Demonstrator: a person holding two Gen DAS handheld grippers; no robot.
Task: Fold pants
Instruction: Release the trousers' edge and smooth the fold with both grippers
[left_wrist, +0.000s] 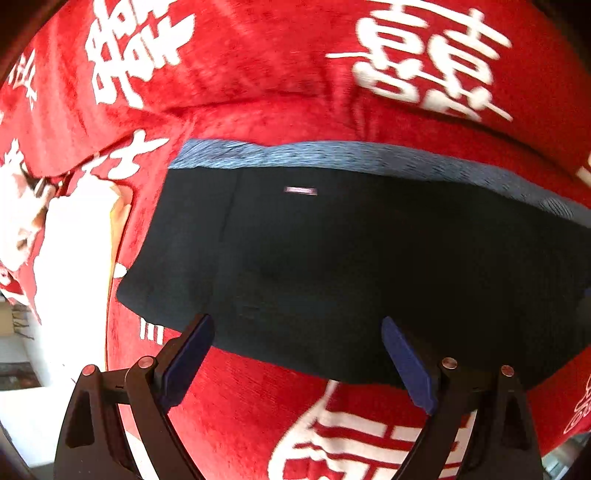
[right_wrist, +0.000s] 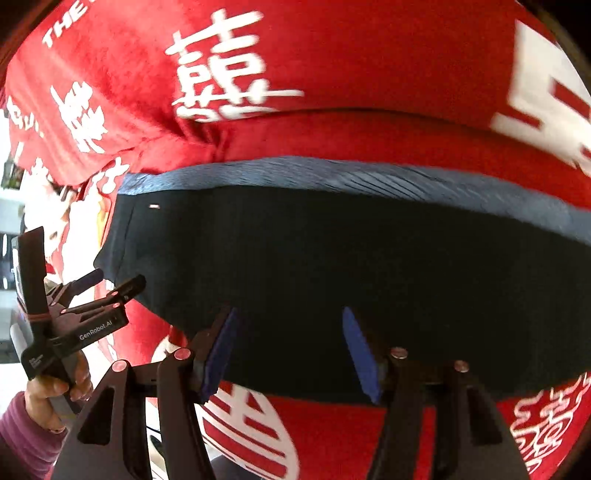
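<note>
A red plush blanket (left_wrist: 258, 74) printed with large white Chinese characters covers the whole work surface, rumpled into soft ridges. In the right wrist view its top left corner carries white Latin capitals that start "THE", the rest cut off by the frame edge. Beyond the blanket's left edge there is only a bright, washed-out area of the room, too overexposed to make out.

The pants (left_wrist: 351, 258) lie on the blanket, folded into a compact dark navy block with a heathered blue waistband (left_wrist: 332, 155) running along the far edge. A small rectangular tag (left_wrist: 300, 190) sits just below the waistband near its left end; whatever is printed on it is too small to read.

The left gripper (left_wrist: 297, 332) hovers at the near edge of the pants with its blue-padded fingers (left_wrist: 188, 354) spread wide and nothing between them. In the right wrist view it shows from the side at the pants' left corner, and its black body bears the white lettering "GenRobot.AI" (right_wrist: 95, 331). The hand (right_wrist: 55, 384) that holds it, in a purple ribbed sleeve (right_wrist: 22, 432), shows at the lower left.

The right gripper (right_wrist: 288, 332) likewise hangs over the near edge of the pants, its blue pads (right_wrist: 360, 354) apart and empty.
</note>
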